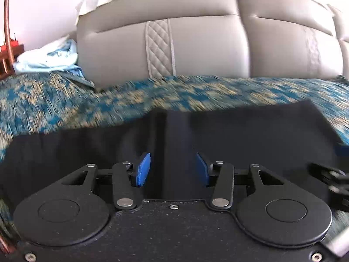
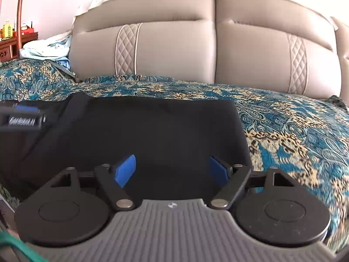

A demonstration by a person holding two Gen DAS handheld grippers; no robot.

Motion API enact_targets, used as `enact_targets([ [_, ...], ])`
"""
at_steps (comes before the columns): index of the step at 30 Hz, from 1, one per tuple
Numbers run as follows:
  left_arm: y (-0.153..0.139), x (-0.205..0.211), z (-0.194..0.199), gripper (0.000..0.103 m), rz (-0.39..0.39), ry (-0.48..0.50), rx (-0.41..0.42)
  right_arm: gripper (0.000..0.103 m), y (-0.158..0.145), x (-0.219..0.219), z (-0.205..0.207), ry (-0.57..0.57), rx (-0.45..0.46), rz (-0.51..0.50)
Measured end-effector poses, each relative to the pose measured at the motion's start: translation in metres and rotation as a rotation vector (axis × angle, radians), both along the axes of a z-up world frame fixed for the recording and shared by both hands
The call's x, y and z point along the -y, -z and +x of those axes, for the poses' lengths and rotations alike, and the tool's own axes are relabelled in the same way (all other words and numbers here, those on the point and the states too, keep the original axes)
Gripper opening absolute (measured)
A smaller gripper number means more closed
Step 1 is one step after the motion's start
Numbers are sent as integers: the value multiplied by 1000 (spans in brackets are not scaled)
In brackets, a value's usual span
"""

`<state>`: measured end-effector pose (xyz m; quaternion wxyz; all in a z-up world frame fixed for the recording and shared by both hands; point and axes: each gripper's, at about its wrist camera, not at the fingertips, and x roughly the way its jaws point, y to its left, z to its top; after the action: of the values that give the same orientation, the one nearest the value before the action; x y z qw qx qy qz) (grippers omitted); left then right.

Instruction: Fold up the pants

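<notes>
Black pants [image 2: 152,126] lie flat on a teal and gold patterned bedspread [image 2: 294,131], their right edge straight and squared. In the left wrist view the pants [image 1: 250,135] fill the foreground, and a raised dark fold runs up between the blue pads. My left gripper [image 1: 172,166] hangs over that fold with a gap on either side of it, so it is open. My right gripper [image 2: 172,168] stands wide open low over the near right part of the pants, with only flat cloth beneath. The left gripper [image 2: 21,118] also shows at the left edge of the right wrist view.
A padded grey headboard [image 2: 207,43] rises behind the bed. Crumpled light blue bedding [image 2: 48,48] lies at the back left, beside a wooden stand [image 2: 19,11] and a low cabinet with small items. Bare bedspread stretches to the right of the pants.
</notes>
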<state>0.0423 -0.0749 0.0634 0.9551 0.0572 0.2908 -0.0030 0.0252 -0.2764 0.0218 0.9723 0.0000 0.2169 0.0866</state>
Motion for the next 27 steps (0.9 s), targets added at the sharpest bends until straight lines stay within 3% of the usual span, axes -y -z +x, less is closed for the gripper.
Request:
enact_targets([
  [3, 9, 5, -27, 47, -1, 5, 26, 89, 6, -10, -19, 21, 42, -8],
  [7, 23, 5, -44, 47, 17, -6, 0, 92, 13, -19, -37, 56, 87, -31],
  [13, 36, -3, -53, 49, 46, -9, -8, 96, 24, -23, -45, 130, 33, -31],
  [17, 38, -4, -53, 52, 55, -9, -1, 102, 30, -26, -52, 164, 38, -33],
  [27, 37, -5, -51, 58, 55, -24, -1, 103, 35, -28, -48, 178, 53, -46],
])
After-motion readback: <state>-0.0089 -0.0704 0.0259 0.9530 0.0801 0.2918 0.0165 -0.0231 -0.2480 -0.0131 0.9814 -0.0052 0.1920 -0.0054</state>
